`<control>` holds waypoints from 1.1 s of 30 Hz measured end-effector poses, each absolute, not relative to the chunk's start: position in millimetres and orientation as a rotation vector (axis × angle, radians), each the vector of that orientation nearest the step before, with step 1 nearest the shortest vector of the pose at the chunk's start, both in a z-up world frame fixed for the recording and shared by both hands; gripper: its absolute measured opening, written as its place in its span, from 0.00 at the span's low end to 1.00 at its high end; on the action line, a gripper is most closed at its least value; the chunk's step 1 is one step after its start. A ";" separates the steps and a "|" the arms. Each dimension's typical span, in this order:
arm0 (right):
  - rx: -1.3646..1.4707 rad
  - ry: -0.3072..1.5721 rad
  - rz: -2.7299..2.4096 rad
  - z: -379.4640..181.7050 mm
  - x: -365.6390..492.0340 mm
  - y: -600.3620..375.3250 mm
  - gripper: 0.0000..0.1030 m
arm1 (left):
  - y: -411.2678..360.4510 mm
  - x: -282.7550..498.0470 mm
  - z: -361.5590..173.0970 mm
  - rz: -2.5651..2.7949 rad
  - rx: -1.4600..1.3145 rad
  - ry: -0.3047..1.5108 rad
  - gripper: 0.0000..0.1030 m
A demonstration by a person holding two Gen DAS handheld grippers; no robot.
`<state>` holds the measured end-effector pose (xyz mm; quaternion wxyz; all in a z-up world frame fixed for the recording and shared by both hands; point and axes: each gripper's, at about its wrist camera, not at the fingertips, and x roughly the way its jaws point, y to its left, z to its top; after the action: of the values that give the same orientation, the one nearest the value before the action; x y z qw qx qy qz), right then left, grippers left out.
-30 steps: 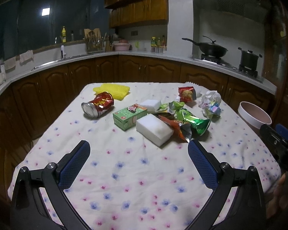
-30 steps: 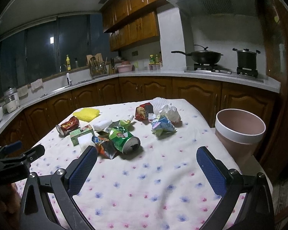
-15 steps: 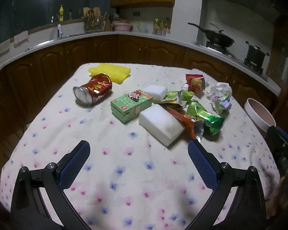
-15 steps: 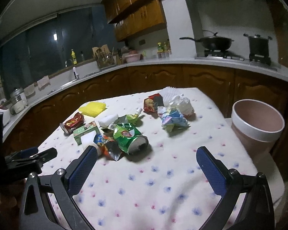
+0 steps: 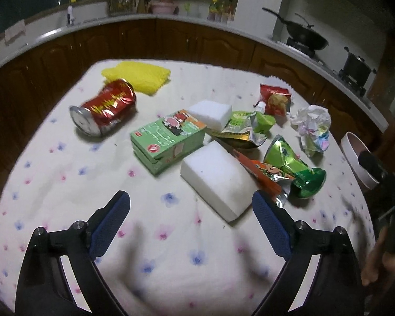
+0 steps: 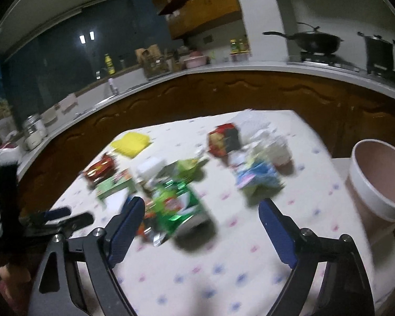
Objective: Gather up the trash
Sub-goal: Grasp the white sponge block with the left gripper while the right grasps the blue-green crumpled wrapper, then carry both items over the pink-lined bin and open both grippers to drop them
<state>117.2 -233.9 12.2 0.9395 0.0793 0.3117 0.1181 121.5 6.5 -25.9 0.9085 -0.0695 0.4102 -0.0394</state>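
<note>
Trash lies on a flowered tablecloth: a crushed red can, a green carton, two white foam blocks, a crushed green can, an orange wrapper, a green wrapper, a red snack bag and crumpled paper. My left gripper is open and empty, just short of the near foam block. My right gripper is open and empty, with the blurred green can just ahead between its fingers. The pink bin stands at the table's right.
A yellow cloth lies at the table's far left corner. Dark wooden cabinets and a counter ring the table, with a wok and pot on the stove. The bin also shows at the right of the left wrist view.
Both grippers have moved forward and lower toward the trash pile. The right wrist view is now motion-blurred, and the green can sits closer between its fingers.
</note>
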 end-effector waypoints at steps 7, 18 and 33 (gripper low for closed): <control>0.196 0.711 0.168 -0.9 172.0 -261.5 0.87 | -2.9 155.6 -40.8 -0.087 -0.137 0.930 0.92; 0.221 0.840 0.156 -39.0 223.7 -274.8 0.52 | -15.5 178.5 -54.1 -0.217 -0.189 1.008 0.72; 0.278 0.745 0.204 -9.7 182.9 -281.8 0.43 | -5.5 149.0 -9.4 -0.230 -0.137 0.888 0.41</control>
<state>182.9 -281.8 -9.7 0.9170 0.1351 0.3619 0.0990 149.0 -5.5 -9.4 0.8945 -0.0659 0.4281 -0.1109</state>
